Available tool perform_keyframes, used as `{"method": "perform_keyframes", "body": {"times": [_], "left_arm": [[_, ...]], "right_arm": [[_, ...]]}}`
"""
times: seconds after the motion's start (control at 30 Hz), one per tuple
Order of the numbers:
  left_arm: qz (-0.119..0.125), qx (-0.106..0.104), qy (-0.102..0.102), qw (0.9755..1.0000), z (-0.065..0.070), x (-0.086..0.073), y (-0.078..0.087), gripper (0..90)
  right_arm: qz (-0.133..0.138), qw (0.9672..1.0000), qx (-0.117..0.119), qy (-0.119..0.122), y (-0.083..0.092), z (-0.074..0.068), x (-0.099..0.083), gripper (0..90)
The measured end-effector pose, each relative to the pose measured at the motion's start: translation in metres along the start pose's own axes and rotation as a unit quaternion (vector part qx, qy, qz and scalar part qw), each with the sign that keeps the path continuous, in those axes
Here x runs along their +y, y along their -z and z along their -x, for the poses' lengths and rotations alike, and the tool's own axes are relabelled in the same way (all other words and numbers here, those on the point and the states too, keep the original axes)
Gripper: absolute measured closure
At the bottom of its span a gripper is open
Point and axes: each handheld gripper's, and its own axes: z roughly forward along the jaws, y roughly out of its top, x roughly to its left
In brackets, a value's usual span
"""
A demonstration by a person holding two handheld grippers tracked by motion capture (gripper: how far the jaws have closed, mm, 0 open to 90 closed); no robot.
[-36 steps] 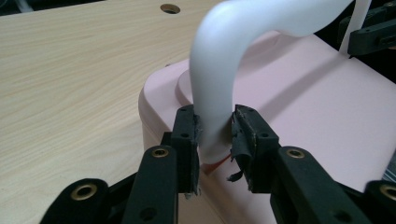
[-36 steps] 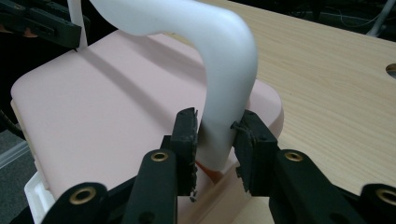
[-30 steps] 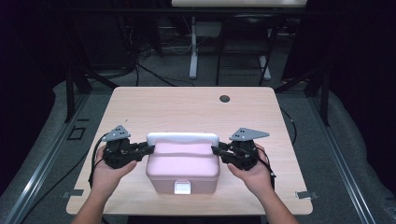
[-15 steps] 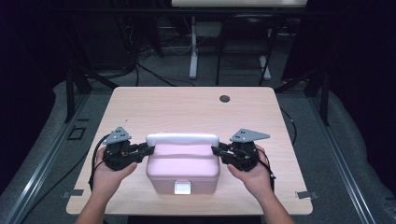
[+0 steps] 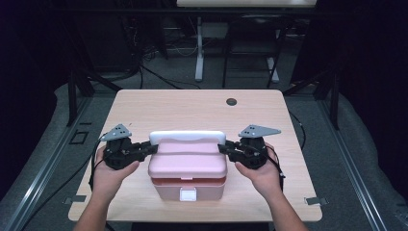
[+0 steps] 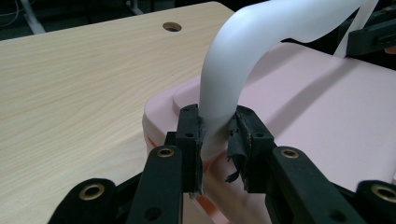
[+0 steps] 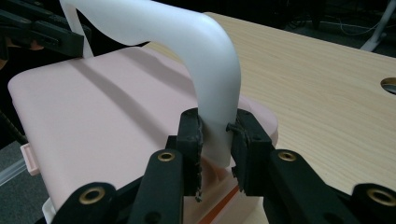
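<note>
At the left of the high view, the person's left hand (image 5: 109, 174) holds the left gripper (image 5: 153, 147) level, pointing inward at a pink box (image 5: 187, 168). In the left gripper view its two black jaws are clamped on the lower end of the box's white handle (image 6: 243, 60), one pad pressed against each side of the handle where it comes down to the edge of the lid (image 6: 327, 121).

The pink box sits on the pale wooden surface (image 5: 192, 108) toward its near edge, roughly midway between the two hands. Its lid is down, a small white latch (image 5: 187, 194) shows on the front face, and the white handle arches up over the back part of the lid, running from one side of the box to the other.

At the right, the right hand (image 5: 262, 174) holds the right gripper (image 5: 222, 146), also level and pointing inward. In the right gripper view its jaws are clamped on the other end of the handle, just above the lid's edge.

Farther back on the surface, well apart from the box, is a round hole (image 5: 231, 101).
</note>
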Motion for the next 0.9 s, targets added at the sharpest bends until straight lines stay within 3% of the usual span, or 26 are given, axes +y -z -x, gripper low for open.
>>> {"method": "perform_keyframes", "body": {"times": [0.33,0.53,0.9], "left_arm": [[-0.005,-0.002,0.004,1.0,-0.001,0.006,0.001,73.4],[-0.006,-0.007,0.014,0.9999,-0.005,0.012,0.002,73.3],[-0.008,-0.009,0.012,0.9999,-0.004,0.007,0.009,68.8]], "right_arm": [[-0.002,1.0,0.002,-0.006,0.001,0.001,0.004,73.8],[0.01,0.9998,0.002,-0.018,0.001,0.002,0.008,73.8],[0.017,0.9997,0.005,-0.015,0.002,0.001,0.006,74.0]]}}
